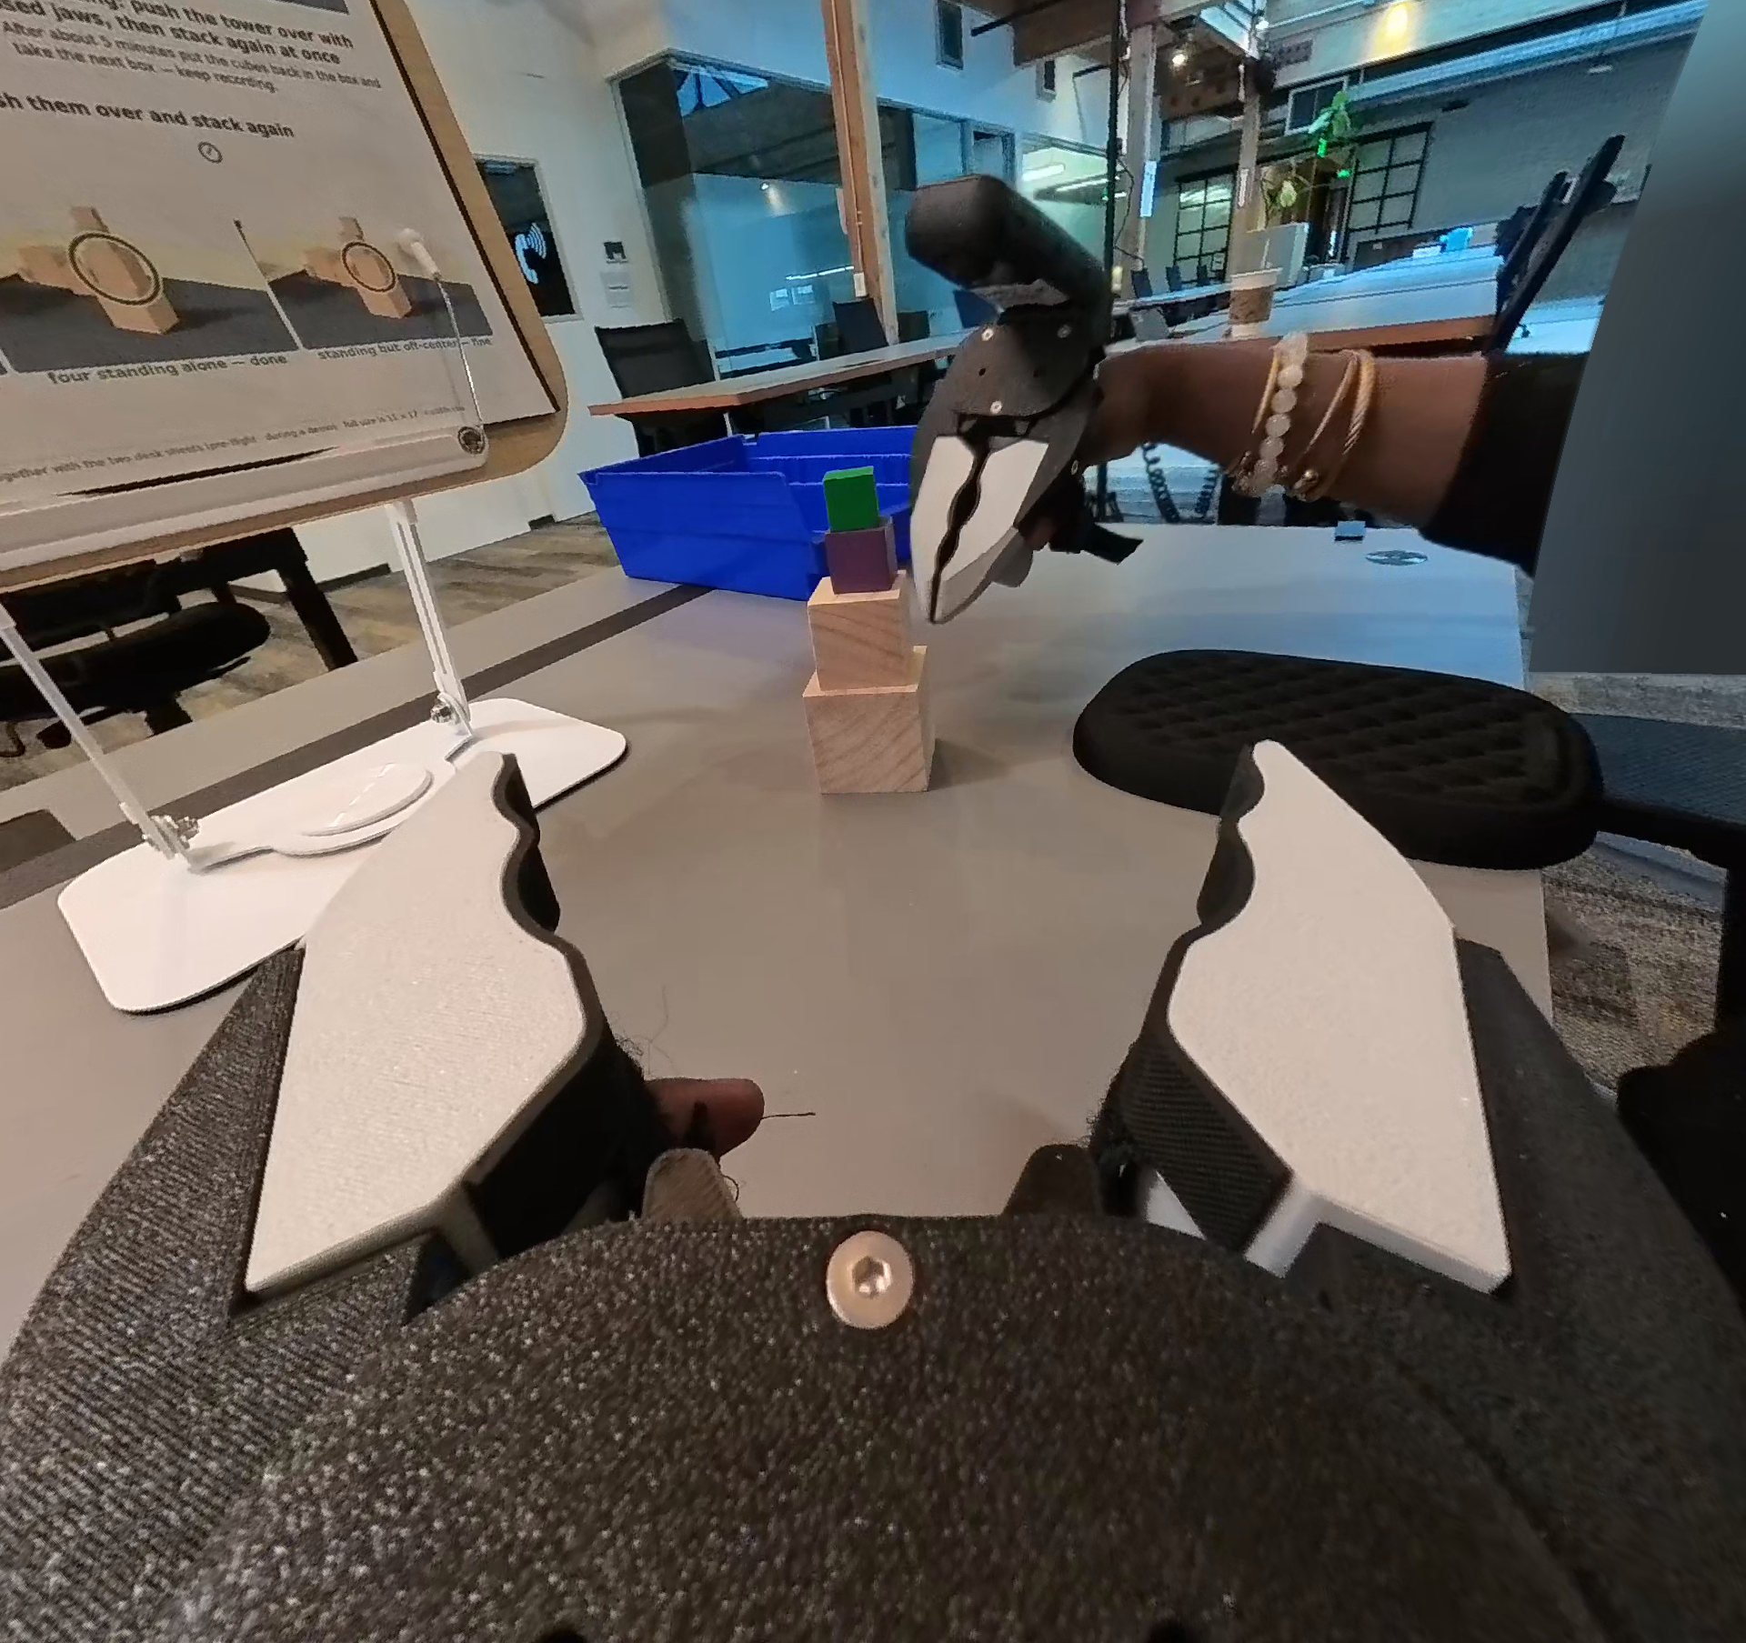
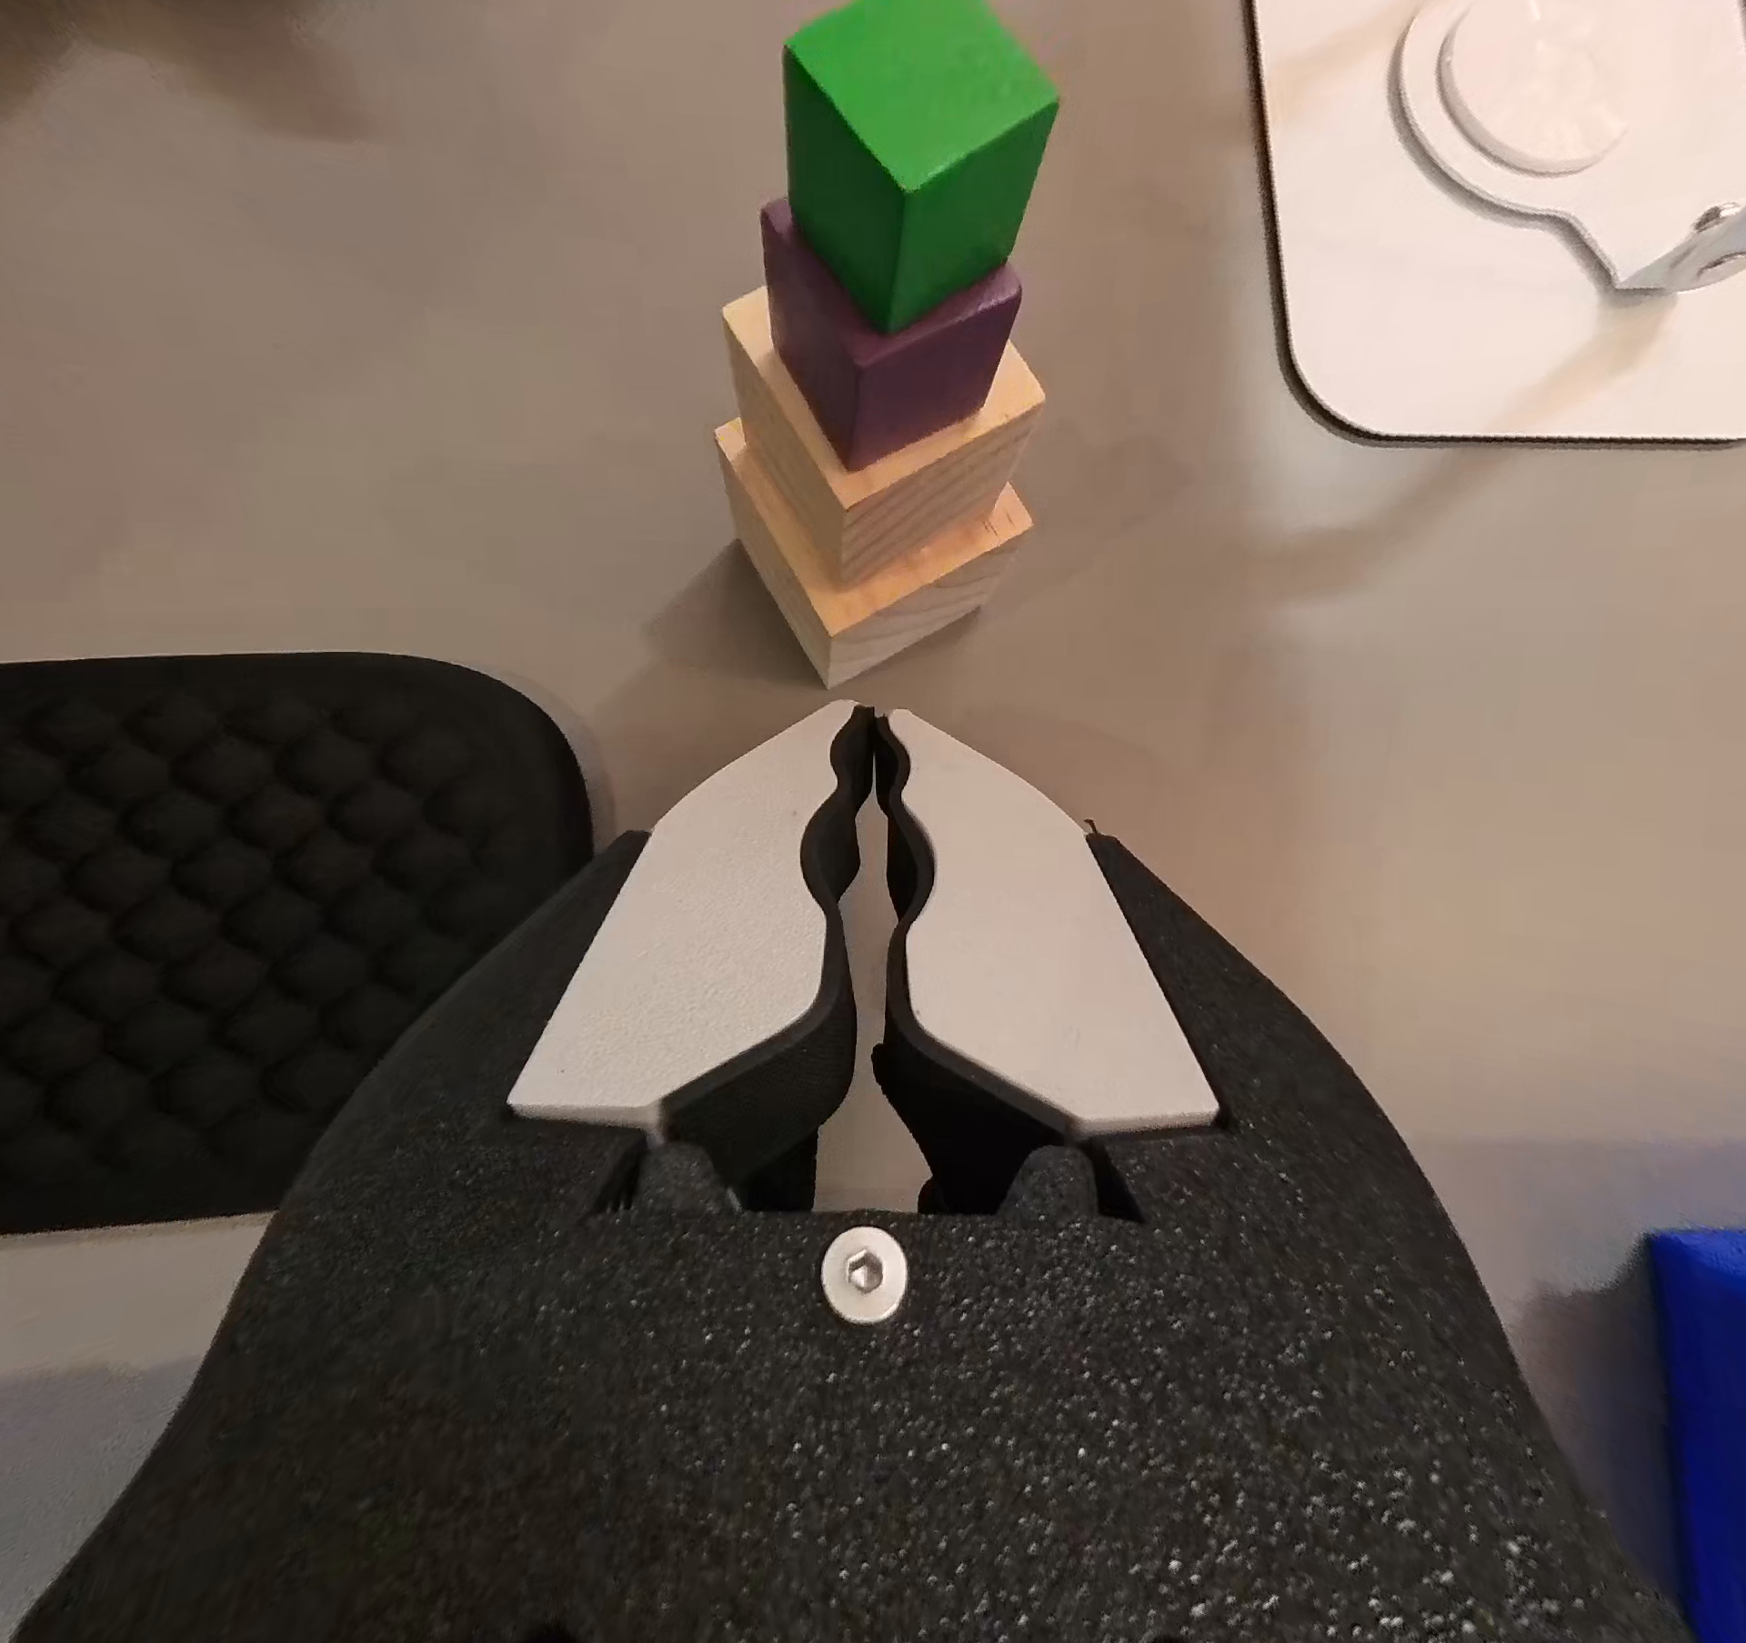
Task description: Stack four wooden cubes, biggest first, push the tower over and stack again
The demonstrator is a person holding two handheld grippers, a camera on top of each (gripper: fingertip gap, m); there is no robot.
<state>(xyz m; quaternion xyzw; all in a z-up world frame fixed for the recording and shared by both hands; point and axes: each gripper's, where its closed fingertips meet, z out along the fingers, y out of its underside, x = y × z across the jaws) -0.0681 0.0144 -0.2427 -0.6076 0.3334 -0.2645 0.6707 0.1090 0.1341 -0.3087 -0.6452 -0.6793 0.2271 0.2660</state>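
Note:
A tower of cubes stands on the grey table point(image 1: 945, 936): a large wooden cube point(image 1: 871, 738) at the bottom, a smaller wooden cube point(image 1: 858, 632), a purple cube point(image 1: 860, 557) and a green cube point(image 1: 850, 500) on top. In the right wrist view the same tower shows from above: green cube point(image 2: 916, 143), purple cube point(image 2: 888, 370), wooden cubes point(image 2: 879, 502). My left gripper point(image 1: 883, 804) is open and empty, well short of the tower. My right gripper point(image 2: 871, 712) is shut with nothing in it; in the left wrist view it point(image 1: 937, 610) hangs just right of the tower, beside the upper wooden cube.
A blue bin point(image 1: 718, 502) stands behind the tower. A white stand base point(image 1: 312, 823) holding an instruction sheet point(image 1: 217, 209) is at the left. A black padded armrest point(image 1: 1342, 738) lies at the right, also in the right wrist view point(image 2: 246, 917). There is about 25 cm between the tips of the two grippers.

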